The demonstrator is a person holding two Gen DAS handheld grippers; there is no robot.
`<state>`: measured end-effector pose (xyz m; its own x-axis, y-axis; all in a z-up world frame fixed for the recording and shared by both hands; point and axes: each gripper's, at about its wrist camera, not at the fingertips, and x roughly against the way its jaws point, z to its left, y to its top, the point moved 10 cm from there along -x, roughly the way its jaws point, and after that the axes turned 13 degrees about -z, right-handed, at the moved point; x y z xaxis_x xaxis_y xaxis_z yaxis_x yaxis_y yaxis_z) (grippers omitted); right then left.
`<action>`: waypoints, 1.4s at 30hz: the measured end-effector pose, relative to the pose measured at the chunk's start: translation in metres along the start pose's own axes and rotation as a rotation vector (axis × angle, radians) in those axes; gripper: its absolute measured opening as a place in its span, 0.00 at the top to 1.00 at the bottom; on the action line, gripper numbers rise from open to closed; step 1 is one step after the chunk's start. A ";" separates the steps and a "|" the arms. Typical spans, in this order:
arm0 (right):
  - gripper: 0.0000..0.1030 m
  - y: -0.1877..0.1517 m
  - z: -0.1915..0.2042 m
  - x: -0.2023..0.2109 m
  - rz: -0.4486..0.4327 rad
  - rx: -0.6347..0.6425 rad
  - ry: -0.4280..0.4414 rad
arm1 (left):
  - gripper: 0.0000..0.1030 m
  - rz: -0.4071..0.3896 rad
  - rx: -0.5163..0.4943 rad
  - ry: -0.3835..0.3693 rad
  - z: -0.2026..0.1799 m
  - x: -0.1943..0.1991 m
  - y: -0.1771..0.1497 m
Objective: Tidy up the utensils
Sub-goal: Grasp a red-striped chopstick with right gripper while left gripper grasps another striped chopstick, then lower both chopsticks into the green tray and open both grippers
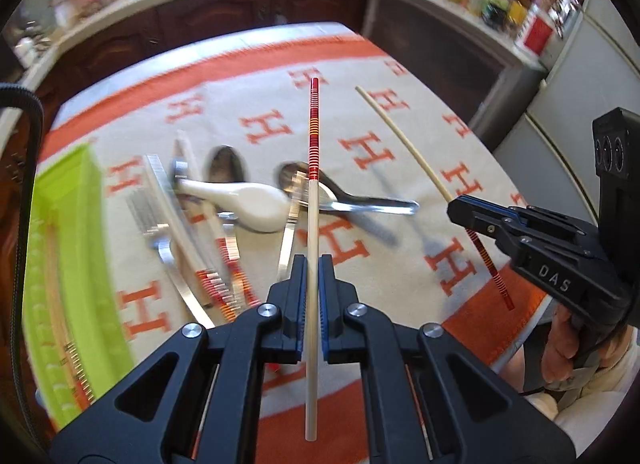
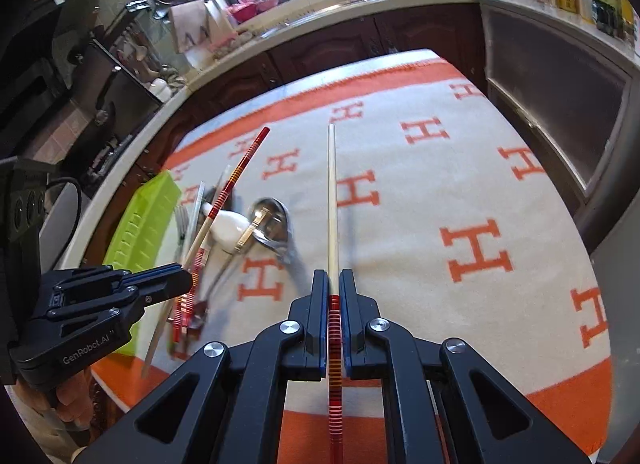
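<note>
My left gripper [image 1: 313, 264] is shut on a chopstick [image 1: 313, 199] by its pale shaft, the red striped end pointing away above the table. My right gripper [image 2: 331, 278] is shut on a second chopstick [image 2: 331, 199] near its red striped end, pale tip forward. In the left wrist view the right gripper [image 1: 456, 205] shows at the right with its chopstick [image 1: 404, 139]. In the right wrist view the left gripper [image 2: 186, 278] shows at the left with its chopstick [image 2: 224, 191]. On the cloth lies a pile: a white ceramic spoon [image 1: 248, 203], metal spoons [image 1: 348, 199], a fork [image 1: 146, 211], more chopsticks [image 1: 216, 284].
A lime green tray [image 1: 68, 264] sits at the table's left edge, with a chopstick inside. The table wears a cream cloth with orange H letters [image 2: 476, 248]. Dark cabinets and a cluttered counter [image 2: 360, 11] run behind. A hand [image 1: 560, 340] holds the right gripper.
</note>
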<state>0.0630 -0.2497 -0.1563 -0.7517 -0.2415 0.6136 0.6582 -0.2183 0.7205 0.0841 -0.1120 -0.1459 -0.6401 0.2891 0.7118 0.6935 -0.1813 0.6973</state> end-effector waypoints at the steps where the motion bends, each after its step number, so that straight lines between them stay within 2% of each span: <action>1: 0.95 0.005 0.009 0.002 -0.005 0.008 0.026 | 0.97 -0.013 0.008 0.018 0.007 0.007 0.002; 4: 0.95 0.018 0.045 0.003 0.003 0.035 0.124 | 0.97 -0.054 0.042 0.109 0.038 0.039 0.004; 5: 0.95 0.020 0.057 0.002 0.009 0.045 0.155 | 0.97 -0.067 0.056 0.159 0.055 0.051 0.003; 11: 0.95 0.024 0.159 -0.012 0.066 0.131 0.350 | 0.97 -0.087 0.110 0.352 0.127 0.093 -0.016; 14: 0.95 0.022 0.212 -0.021 0.100 0.146 0.428 | 0.97 -0.084 0.140 0.408 0.159 0.098 -0.025; 17: 0.95 0.019 0.258 -0.033 0.140 0.129 0.471 | 0.97 -0.092 0.192 0.431 0.190 0.097 -0.029; 20: 0.95 0.013 0.295 -0.051 0.181 0.112 0.467 | 0.97 -0.086 0.243 0.409 0.207 0.088 -0.033; 24: 0.95 0.006 0.317 -0.071 0.199 0.078 0.422 | 0.97 -0.071 0.243 0.383 0.219 0.072 -0.035; 31: 0.95 -0.008 0.326 -0.113 0.248 0.038 0.347 | 0.97 -0.070 0.259 0.362 0.228 0.058 -0.038; 38: 0.93 -0.022 0.328 -0.128 0.283 0.061 0.310 | 0.96 -0.079 0.249 0.347 0.224 0.059 -0.040; 39: 0.92 -0.023 0.327 -0.129 0.292 0.062 0.306 | 0.96 -0.078 0.255 0.343 0.223 0.060 -0.041; 41: 0.73 -0.025 0.326 -0.127 0.295 0.074 0.305 | 0.96 -0.079 0.260 0.341 0.221 0.062 -0.042; 42: 0.68 -0.024 0.325 -0.126 0.286 0.081 0.299 | 0.95 -0.080 0.259 0.347 0.220 0.064 -0.042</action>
<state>0.1288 0.0933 -0.1454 -0.4866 -0.5478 0.6806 0.8245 -0.0304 0.5650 0.0865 0.1212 -0.1485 -0.7373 -0.0486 0.6739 0.6693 0.0837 0.7383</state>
